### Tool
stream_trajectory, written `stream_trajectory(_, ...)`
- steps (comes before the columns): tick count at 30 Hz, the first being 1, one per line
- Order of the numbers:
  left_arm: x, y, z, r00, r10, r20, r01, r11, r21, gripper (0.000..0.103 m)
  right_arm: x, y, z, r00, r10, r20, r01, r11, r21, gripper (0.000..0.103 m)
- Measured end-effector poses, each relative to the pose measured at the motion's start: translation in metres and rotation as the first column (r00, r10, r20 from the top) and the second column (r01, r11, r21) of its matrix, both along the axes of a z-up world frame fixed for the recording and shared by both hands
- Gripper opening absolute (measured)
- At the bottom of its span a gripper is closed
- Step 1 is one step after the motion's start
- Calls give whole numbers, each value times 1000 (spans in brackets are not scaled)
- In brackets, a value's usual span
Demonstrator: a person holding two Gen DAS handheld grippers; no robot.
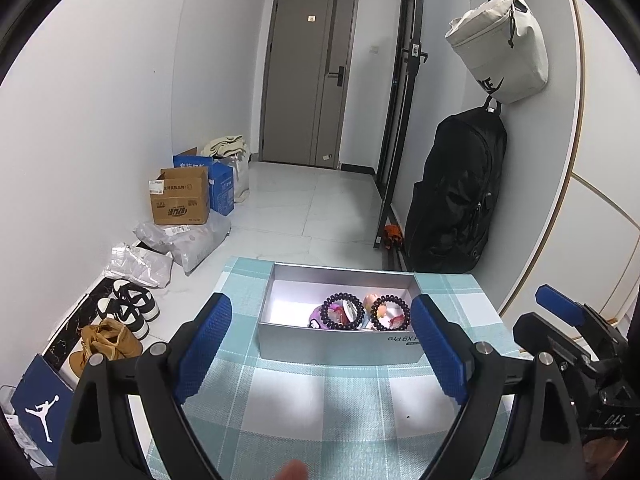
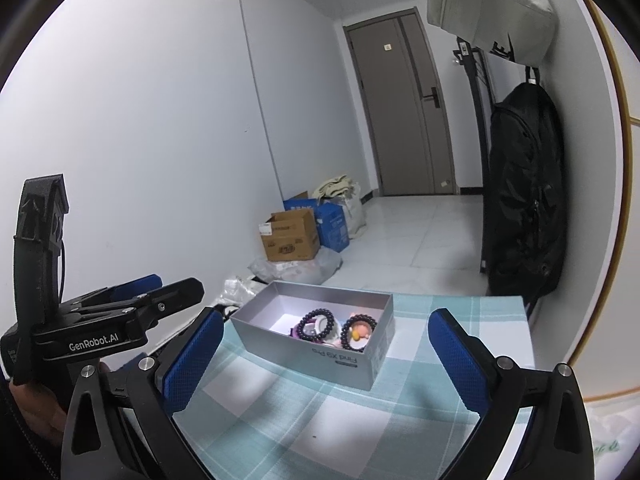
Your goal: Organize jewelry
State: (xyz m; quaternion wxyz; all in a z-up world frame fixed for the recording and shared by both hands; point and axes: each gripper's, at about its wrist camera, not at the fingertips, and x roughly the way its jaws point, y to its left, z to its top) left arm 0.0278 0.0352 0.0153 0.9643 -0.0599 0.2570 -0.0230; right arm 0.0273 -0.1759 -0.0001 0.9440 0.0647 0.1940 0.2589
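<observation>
A grey open box (image 1: 340, 346) (image 2: 352, 364) stands on a teal checked tablecloth (image 1: 320, 408) (image 2: 320, 432). Inside lie two dark bead bracelets (image 1: 344, 313) (image 1: 391, 312) (image 2: 317, 325) (image 2: 359, 334) and small pink and purple trinkets (image 1: 374, 302) (image 2: 360, 332). My left gripper (image 1: 320, 344) is open and empty, held just short of the box, jaws spread wider than it. My right gripper (image 2: 324, 356) is open and empty, to the right of the left one, also short of the box.
The table ends just behind the box. On the floor at the left lie cardboard boxes (image 1: 182, 200), plastic bags (image 1: 188, 240) and shoes (image 1: 124, 308). A black backpack (image 1: 456, 196) and a white bag (image 1: 500, 44) hang on the right wall. A door (image 1: 308, 80) closes the hall.
</observation>
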Motion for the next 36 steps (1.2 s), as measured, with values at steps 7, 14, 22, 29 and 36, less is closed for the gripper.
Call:
stream_trajectory(7, 0, -2, -2, 1000, 10, 1, -10, 1000, 8, 88, 0, -3, 0, 1000, -6, -3, 6, 1000, 11, 103)
stream_trajectory(14, 1, -2, -2, 1000, 9, 4, -9, 1000, 15, 88, 0, -2, -1, 1000, 0, -4, 0, 1000, 9, 103)
stream_trajectory(22, 1, -3, -3, 1000, 1, 2, -2, 1000, 13, 88, 1, -2, -1, 1000, 1, -10, -1, 1000, 7, 103)
stream_trajectory(29, 1, -4, -3, 1000, 4, 4, -4, 1000, 21, 88, 1, -2, -1, 1000, 1, -13, -1, 1000, 6, 103)
stream_trajectory(36, 0, -2, -3, 1000, 13, 8, -13, 1000, 11, 88, 2, -2, -2, 1000, 0, -17, 0, 1000, 8, 103)
